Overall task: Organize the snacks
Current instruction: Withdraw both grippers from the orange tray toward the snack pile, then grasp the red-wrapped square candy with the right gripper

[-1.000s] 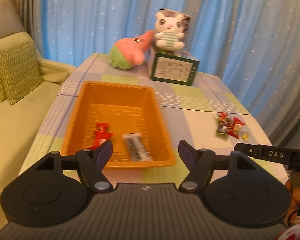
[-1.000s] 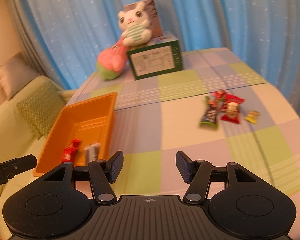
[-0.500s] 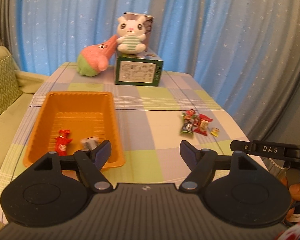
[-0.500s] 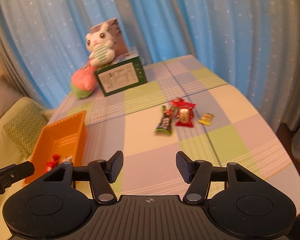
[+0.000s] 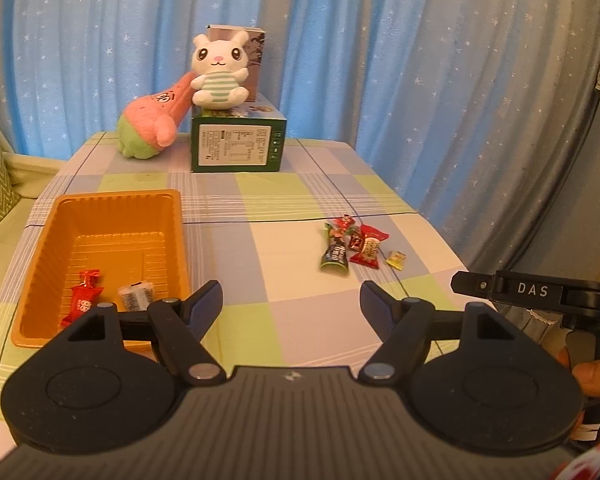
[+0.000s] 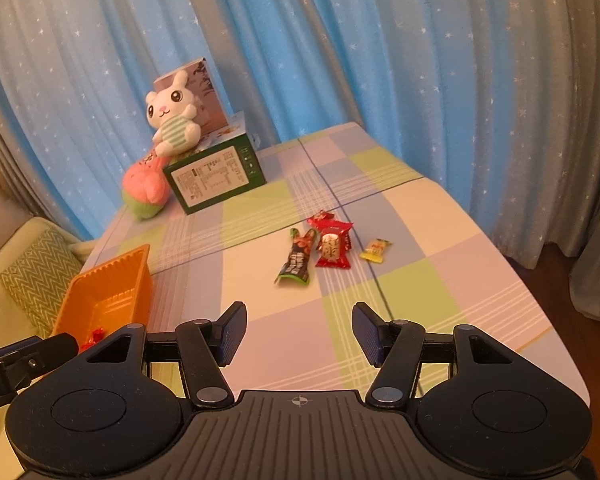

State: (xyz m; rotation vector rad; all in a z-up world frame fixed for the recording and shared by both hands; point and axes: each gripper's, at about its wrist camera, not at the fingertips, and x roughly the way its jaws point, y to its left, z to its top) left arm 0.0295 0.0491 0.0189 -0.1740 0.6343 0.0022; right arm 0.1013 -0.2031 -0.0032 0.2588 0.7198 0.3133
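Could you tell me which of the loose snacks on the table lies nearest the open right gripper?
The dark green-ended bar wrapper. It is the leftmost of the cluster and reaches closest to the right gripper, ahead of the red packet and yellow candy.

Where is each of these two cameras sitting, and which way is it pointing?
Left wrist view: rides on the left hand-held gripper, looking forward over the checked tablecloth at the orange plastic tray; the other gripper and the person's fingers show at the right edge.
Right wrist view: rides on the right hand-held gripper, aimed at the loose wrapped snacks; the left gripper shows at the left edge.
Shared: tray, snacks, white plush rabbit, green cardboard box, pink plush toy, blue starred curtain.
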